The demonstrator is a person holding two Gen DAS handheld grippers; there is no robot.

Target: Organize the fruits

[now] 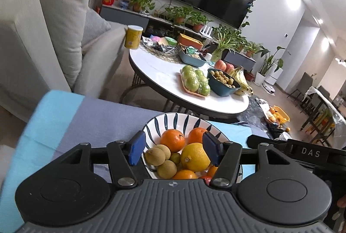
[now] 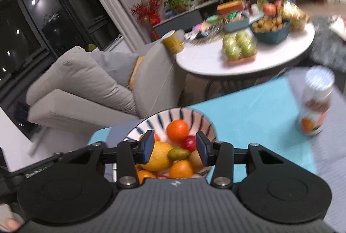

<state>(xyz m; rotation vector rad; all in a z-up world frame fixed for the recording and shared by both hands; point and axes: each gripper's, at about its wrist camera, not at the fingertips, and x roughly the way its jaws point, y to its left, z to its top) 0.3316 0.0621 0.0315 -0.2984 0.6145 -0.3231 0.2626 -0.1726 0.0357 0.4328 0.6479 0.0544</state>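
A white bowl with dark blue stripes [image 1: 173, 117] [image 2: 183, 113] sits on a blue cloth and holds mixed fruit. In the left wrist view it contains two oranges [image 1: 173, 140], a yellow lemon [image 1: 194, 156] and several small brown fruits [image 1: 155, 157]. The right wrist view shows an orange [image 2: 177, 130], a small red fruit [image 2: 188, 143], a small green fruit [image 2: 178, 153] and the lemon [image 2: 159, 156]. My left gripper [image 1: 175, 149] hovers over the bowl, open, with nothing held. My right gripper [image 2: 175, 148] is also above the bowl, open and holding nothing.
Beyond the cloth [image 1: 64, 116] stands a round white table [image 1: 160, 79] with a tray of green apples [image 1: 194, 81], a dark bowl of small fruit [image 1: 222, 81] and bananas [image 1: 240, 79]. A grey sofa [image 1: 43, 38] is at left. A juice bottle [image 2: 315, 103] stands right of the bowl.
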